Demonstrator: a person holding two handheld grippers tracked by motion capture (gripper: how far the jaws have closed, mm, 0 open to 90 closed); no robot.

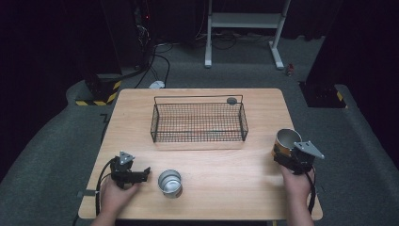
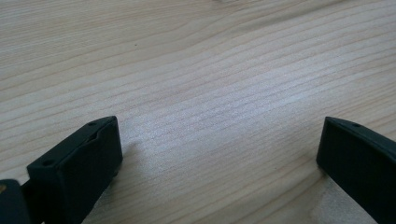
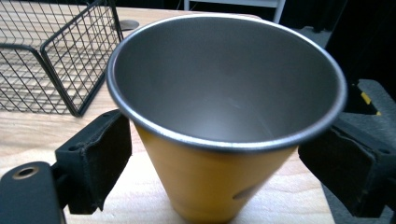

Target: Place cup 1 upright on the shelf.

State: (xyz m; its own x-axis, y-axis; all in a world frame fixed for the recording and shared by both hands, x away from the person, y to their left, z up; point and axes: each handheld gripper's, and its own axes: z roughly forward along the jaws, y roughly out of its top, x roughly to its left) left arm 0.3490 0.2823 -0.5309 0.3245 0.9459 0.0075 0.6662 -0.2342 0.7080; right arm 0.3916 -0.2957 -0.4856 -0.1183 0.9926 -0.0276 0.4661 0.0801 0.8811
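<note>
Right gripper (image 1: 288, 151) at the table's (image 1: 235, 197) right edge, both jaws pressed on the yellow steel cup (image 3: 219, 140), upright, no lettering readable. Left gripper (image 2: 219, 154) gapes wide over bare wood at near left, holding nothing, silver cup (image 1: 170, 182) just right of it.

Left hand-held gripper (image 1: 147, 172) agape, right hand-held gripper (image 1: 281, 154) clamped.

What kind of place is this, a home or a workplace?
Probably a lab or test room, not a home: a bare wooden table on grey carpet, cables on the floor, and hazard-striped equipment bases in a dark room.
</note>
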